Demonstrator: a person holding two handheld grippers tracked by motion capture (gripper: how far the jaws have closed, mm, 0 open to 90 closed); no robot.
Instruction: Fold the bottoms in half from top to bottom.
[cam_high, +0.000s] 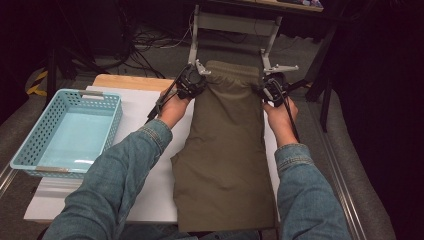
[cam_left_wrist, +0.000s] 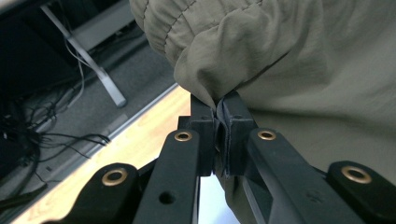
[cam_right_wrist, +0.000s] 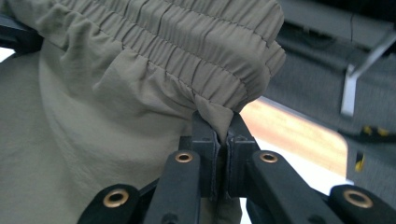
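Two grippers clamped on trousers

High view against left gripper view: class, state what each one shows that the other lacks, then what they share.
The high view alone takes in the light blue basket on the table's left, the person's denim sleeves, the right gripper at the waistband's other corner, and the olive shorts' full length down the white board. The left gripper view alone gives the close detail: black fingers pressed shut on a pinch of fabric just under the gathered elastic waistband. Both show the shorts, the left gripper and the table's wooden edge.
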